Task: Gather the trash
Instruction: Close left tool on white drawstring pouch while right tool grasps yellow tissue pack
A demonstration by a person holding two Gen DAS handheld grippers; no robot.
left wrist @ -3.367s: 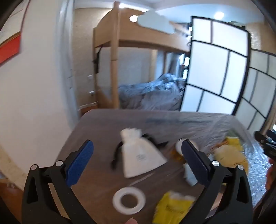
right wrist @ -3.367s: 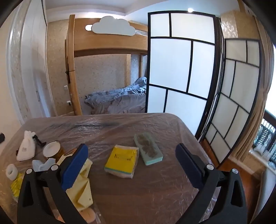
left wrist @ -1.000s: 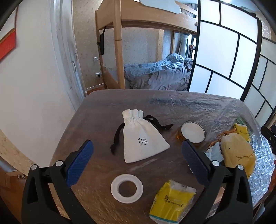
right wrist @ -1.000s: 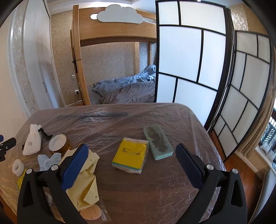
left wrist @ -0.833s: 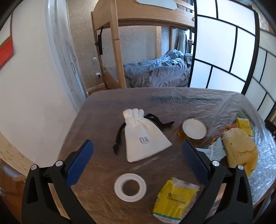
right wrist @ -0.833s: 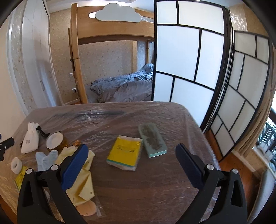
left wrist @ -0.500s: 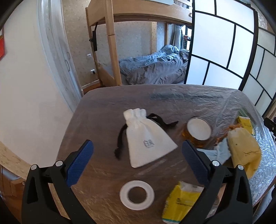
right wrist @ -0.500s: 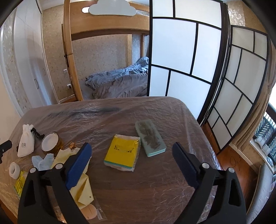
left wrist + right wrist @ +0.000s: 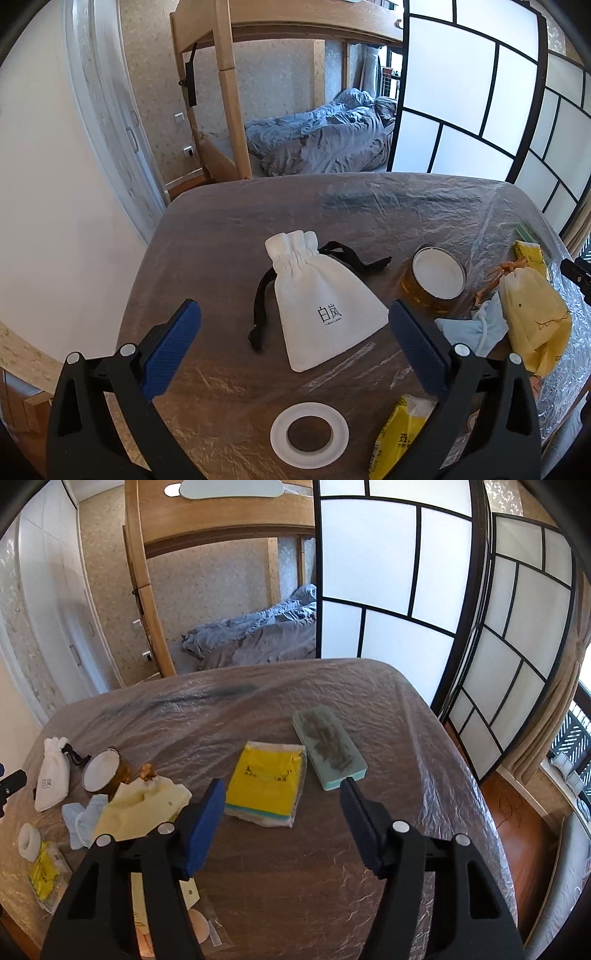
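Observation:
A white drawstring pouch (image 9: 317, 301) lies on the plastic-covered table (image 9: 388, 206), between the fingers of my open left gripper (image 9: 293, 345), which hovers above it. A white ring (image 9: 309, 435) and a yellow packet (image 9: 400, 435) lie nearer to me. My right gripper (image 9: 282, 825) is open and empty, with jaws narrower than before, just above the near edge of a yellow tissue pack (image 9: 266, 781). A green sponge block (image 9: 328, 747) lies beyond it.
A gold tin with a white lid (image 9: 436, 278), a light blue cloth (image 9: 476, 326) and a yellow bag (image 9: 535, 317) lie at the right. A folding screen (image 9: 424, 590) stands behind the table. A bunk bed (image 9: 314, 144) is at the back.
My right gripper's jaws have narrowed and it has moved closer to the yellow tissue pack. My left gripper has shifted slightly, with the white pouch staying between its fingers.

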